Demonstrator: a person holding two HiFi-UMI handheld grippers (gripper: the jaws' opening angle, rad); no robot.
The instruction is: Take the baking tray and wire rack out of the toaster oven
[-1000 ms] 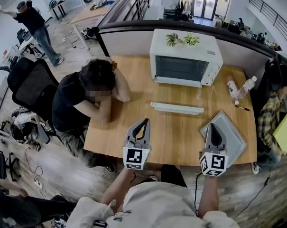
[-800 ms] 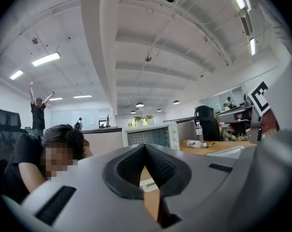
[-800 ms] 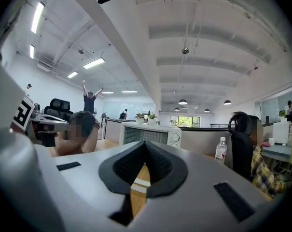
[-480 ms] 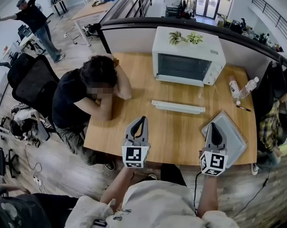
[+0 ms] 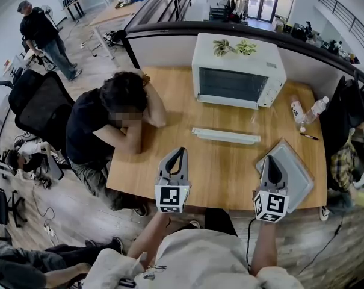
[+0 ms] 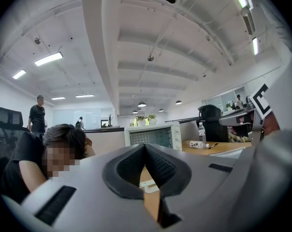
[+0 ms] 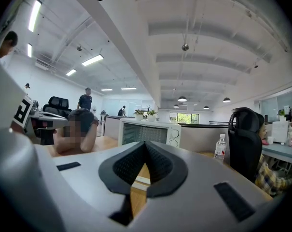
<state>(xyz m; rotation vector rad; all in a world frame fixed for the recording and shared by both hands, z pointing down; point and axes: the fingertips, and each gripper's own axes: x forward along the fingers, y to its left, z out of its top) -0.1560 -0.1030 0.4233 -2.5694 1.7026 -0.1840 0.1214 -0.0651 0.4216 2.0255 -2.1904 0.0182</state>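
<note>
We list what the head view holds, from the top down.

- Toaster oven (image 5: 237, 71): white, upper centre of the frame, at the far edge of the wooden table (image 5: 218, 167). Its glass door is shut, and we cannot make out a tray or rack behind it.
- Potted plants (image 5: 233, 48): two, on the oven's roof.
- White bar-shaped object (image 5: 224, 136): flat on the table, just in front of the oven.
- Two bottles (image 5: 316, 109) and a pen (image 5: 307, 136): right of the oven, near the table's right edge.
- Grey flat panel (image 5: 297, 174): lower right of the table (we cannot tell what it is).
- Seated person (image 5: 118, 113): at the table's left end, head resting on folded arms.
- Left gripper (image 5: 182, 152): lower centre, over the table's near edge, well apart from the oven. Its jaws are pressed together with nothing between them.
- Right gripper (image 5: 269, 158): lower right, over the grey panel's near corner. Its jaws are likewise clenched and empty.
</note>
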